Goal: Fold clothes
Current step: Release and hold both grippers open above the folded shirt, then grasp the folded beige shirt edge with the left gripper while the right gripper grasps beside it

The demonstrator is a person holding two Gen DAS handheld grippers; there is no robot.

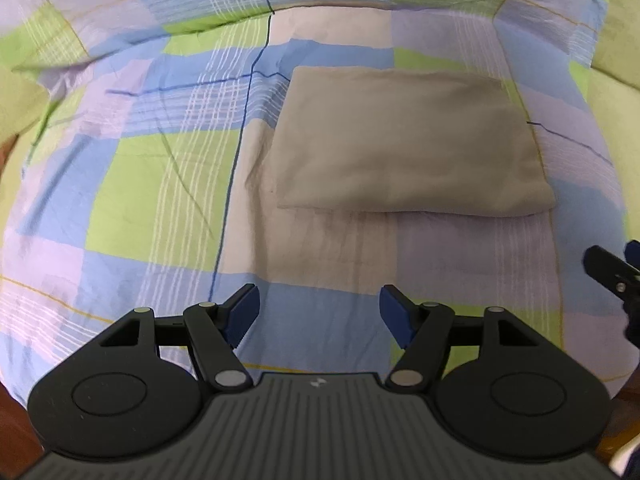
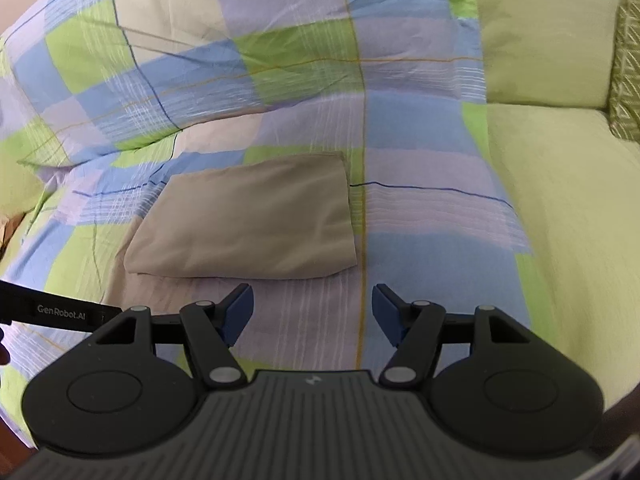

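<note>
Both jaws gape empty: left gripper (image 1: 320, 312) and right gripper (image 2: 313, 310) hover near the folded beige cloth's (image 1: 404, 144) long front edge, neither nearer.

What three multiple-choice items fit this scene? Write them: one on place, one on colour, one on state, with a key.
1. Where does the cloth lie?
A. On the checked cover
B. On a bare floor
C. Between the jaws of the right gripper

2. What colour is the cloth?
A. Red
B. Beige
C. Black

3. How does the left gripper stand?
A. Shut on the cloth
B. Shut on the cover
C. Open, holding nothing

Key: 1 A, the cloth rests flat on the cover, beyond both grippers. 2 B, both views show it plain beige. 3 C, its jaws stand apart with only the cover seen between them.
</note>
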